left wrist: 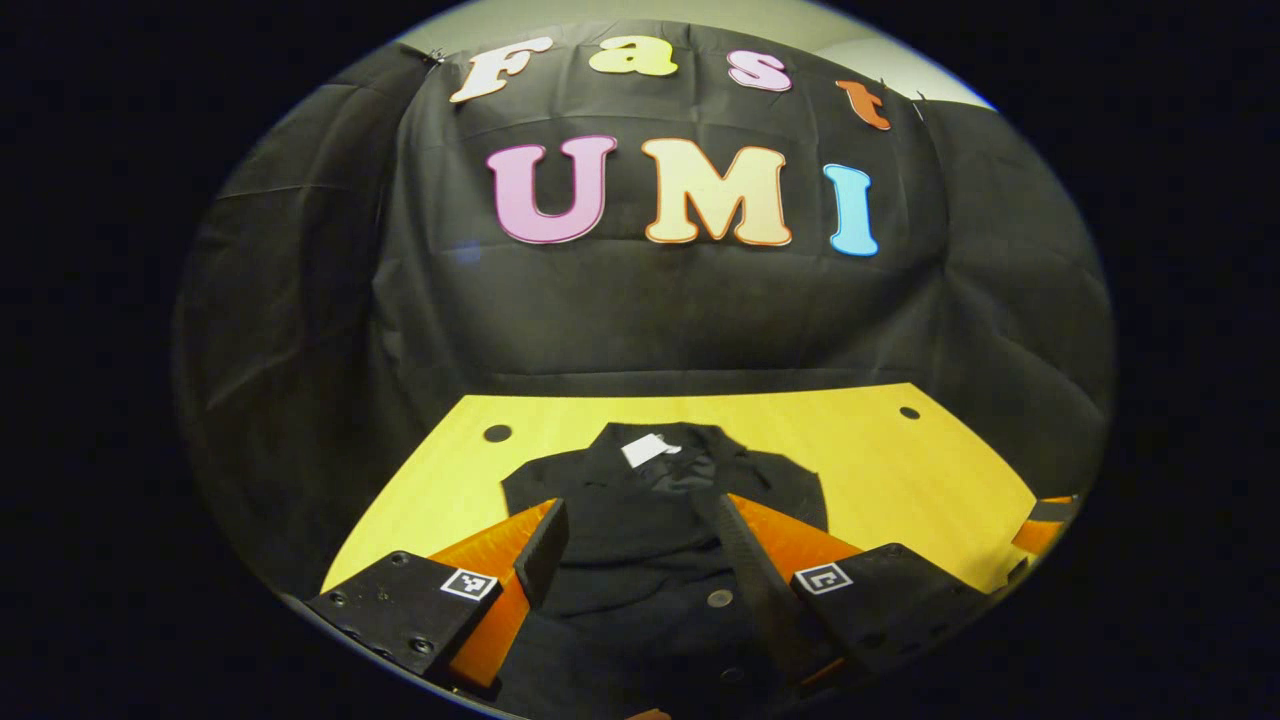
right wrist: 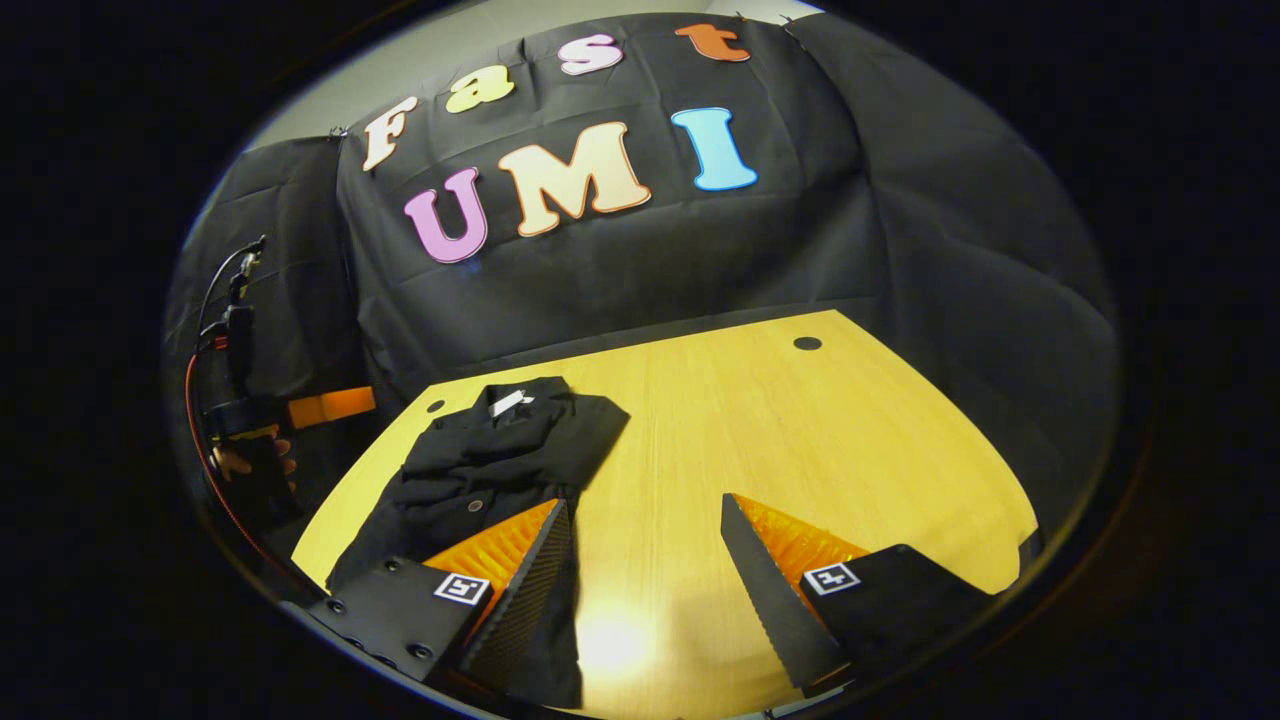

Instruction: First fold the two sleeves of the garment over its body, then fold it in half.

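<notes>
Both tongs (left wrist: 632, 540) (right wrist: 645, 545) gape; a hand (right wrist: 250, 462) flanks the garment (right wrist: 480, 460).

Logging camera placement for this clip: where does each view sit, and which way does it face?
Left gripper view: rides the left gripper, above the black garment between its open fingers, facing the booth wall.
Right gripper view: rides the right gripper, over bare yellow wooden table beside the garment; the other gripper and a hand show far left.
Shared: garment, table, wall.
</notes>
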{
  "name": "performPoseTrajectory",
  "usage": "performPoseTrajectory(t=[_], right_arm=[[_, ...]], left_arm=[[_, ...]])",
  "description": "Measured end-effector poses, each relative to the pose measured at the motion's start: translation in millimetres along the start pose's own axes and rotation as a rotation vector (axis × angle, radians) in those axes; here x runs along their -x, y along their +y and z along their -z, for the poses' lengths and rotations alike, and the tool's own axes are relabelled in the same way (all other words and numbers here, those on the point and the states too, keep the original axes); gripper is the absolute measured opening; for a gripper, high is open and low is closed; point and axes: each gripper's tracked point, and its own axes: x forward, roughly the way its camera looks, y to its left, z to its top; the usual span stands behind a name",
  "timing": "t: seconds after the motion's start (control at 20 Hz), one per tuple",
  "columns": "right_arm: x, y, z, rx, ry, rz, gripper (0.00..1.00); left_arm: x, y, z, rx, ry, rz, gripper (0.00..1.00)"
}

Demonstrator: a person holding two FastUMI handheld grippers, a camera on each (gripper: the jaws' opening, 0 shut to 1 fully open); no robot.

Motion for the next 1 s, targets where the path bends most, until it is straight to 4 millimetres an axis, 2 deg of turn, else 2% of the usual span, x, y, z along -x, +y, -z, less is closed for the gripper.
performPoseTrajectory(t=[0.3,0.35,0.5,0.8,0.85,0.9,1.0], right_arm=[[18.0,37.1,57.0,0.039,0.086,0.006,0.98],[20.8,41.8,66.8,0.044,0.102,0.009,0.93],[27.7,55.8,98.2,0.061,0.151,0.015,0.98],[33.3,69.5,148.1,0.087,0.23,0.04,0.98],[33.5,69.0,156.3,0.093,0.246,0.051,0.93],[33.2,69.1,165.7,0.098,0.263,0.061,0.98],[31.9,69.0,180.4,0.102,0.295,0.075,0.98]], left_arm=[[60.2,59.8,70.0,0.028,0.108,-0.037,0.92],[67.8,67.3,84.1,0.036,0.132,-0.037,0.92],[88.9,89.2,124.1,0.056,0.196,-0.056,0.92],[116.9,117.1,192.1,0.059,0.317,-0.074,0.93],[120.8,120.0,203.5,0.065,0.338,-0.078,0.93],[124.2,123.1,213.3,0.068,0.359,-0.082,0.92],[132.4,131.0,228.6,0.071,0.388,-0.085,0.93]])
